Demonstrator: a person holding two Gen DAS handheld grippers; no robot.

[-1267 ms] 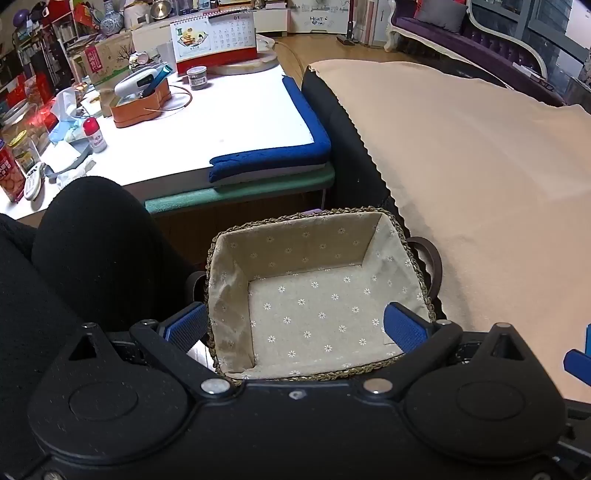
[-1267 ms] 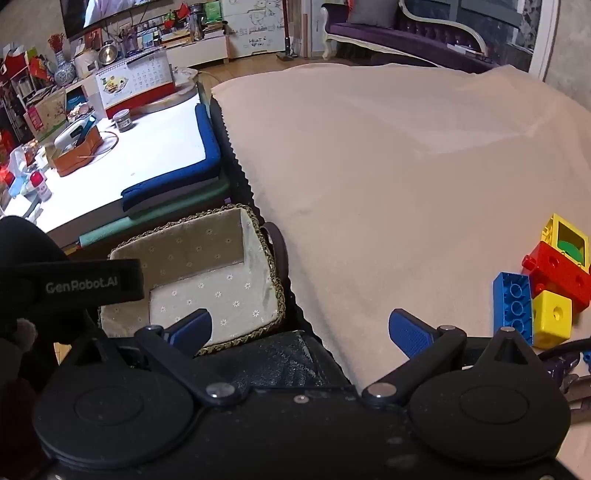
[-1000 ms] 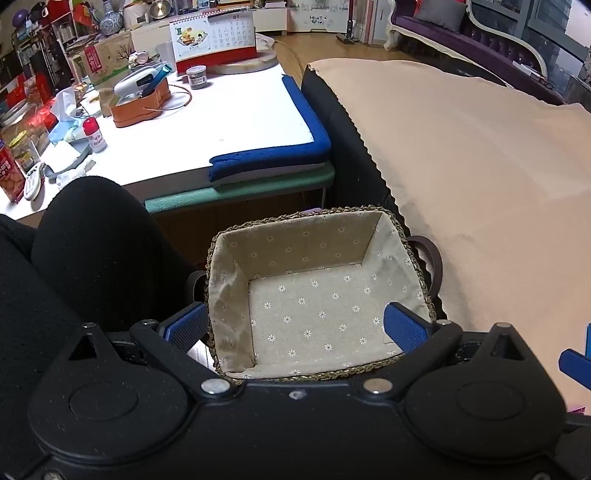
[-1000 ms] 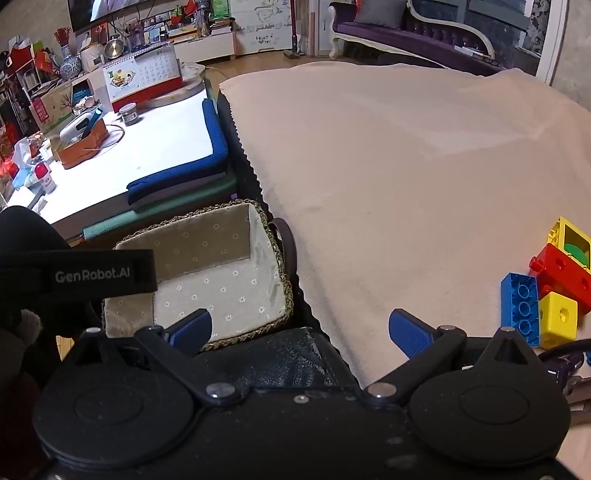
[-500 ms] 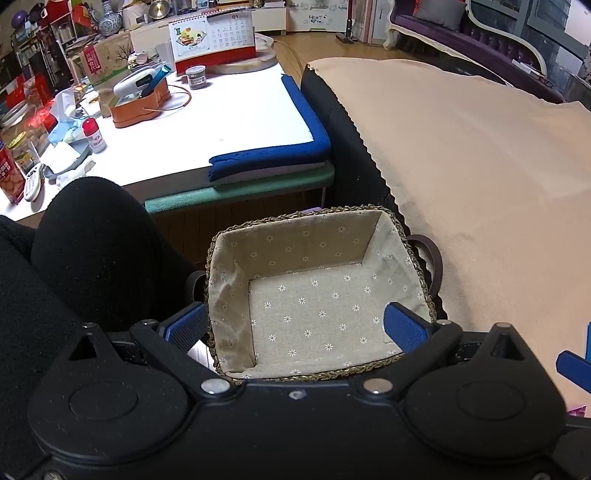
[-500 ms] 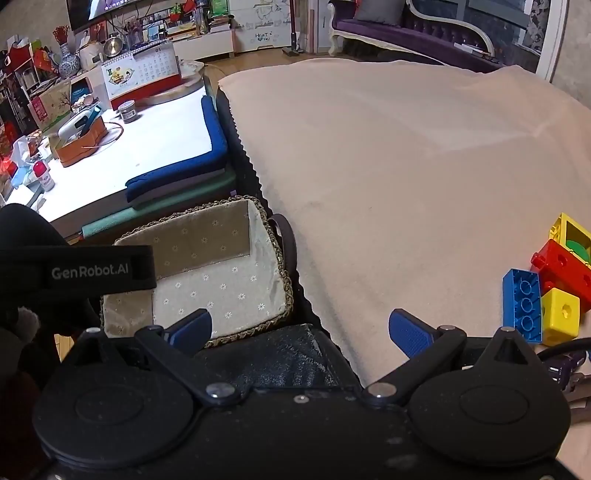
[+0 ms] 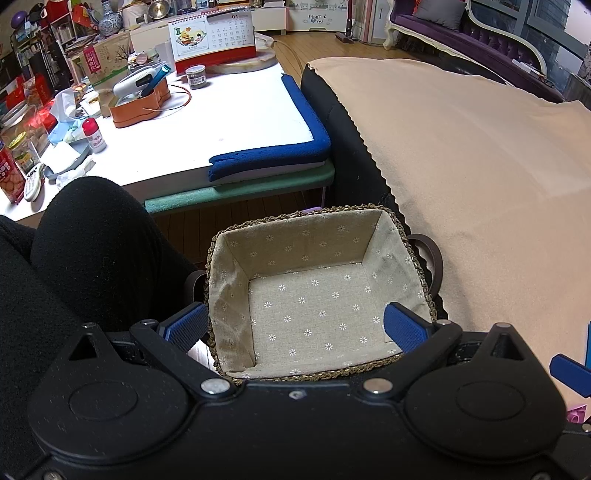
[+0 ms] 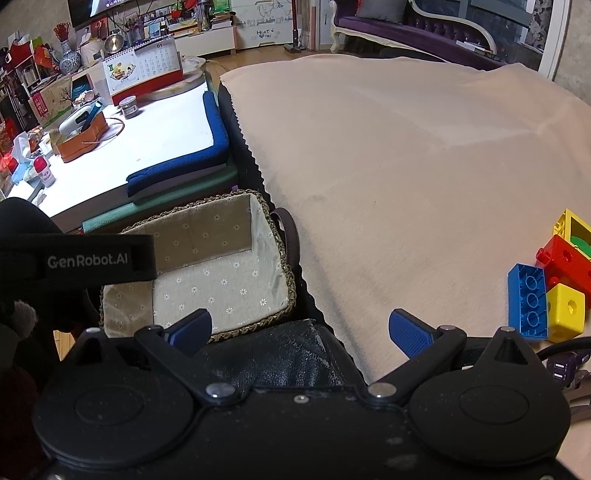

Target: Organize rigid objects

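A woven basket [image 7: 415,258] lined with flowered beige cloth sits empty beside the beige-covered surface [image 7: 480,155]. My left gripper [image 7: 295,326] hovers just over its near rim, open, nothing between its blue pads. In the right wrist view the basket [image 8: 286,258] lies at lower left. My right gripper [image 8: 299,330] is open over the dark edge of the covered surface. Toy bricks lie at the right: a blue brick [image 8: 526,301], a yellow cube [image 8: 565,312], a red brick [image 8: 565,260] and a yellow-framed piece [image 8: 572,225].
A low white table [image 7: 221,122] with blue padded edge holds a calendar [image 7: 212,38], an orange tray [image 7: 140,103], a small jar and bottles. A person's black-clad knee [image 7: 92,236] is left of the basket. A purple sofa [image 8: 424,27] stands far back.
The left view is almost unchanged. The right gripper has shifted slightly, so the basket and bricks sit a little differently in its view.
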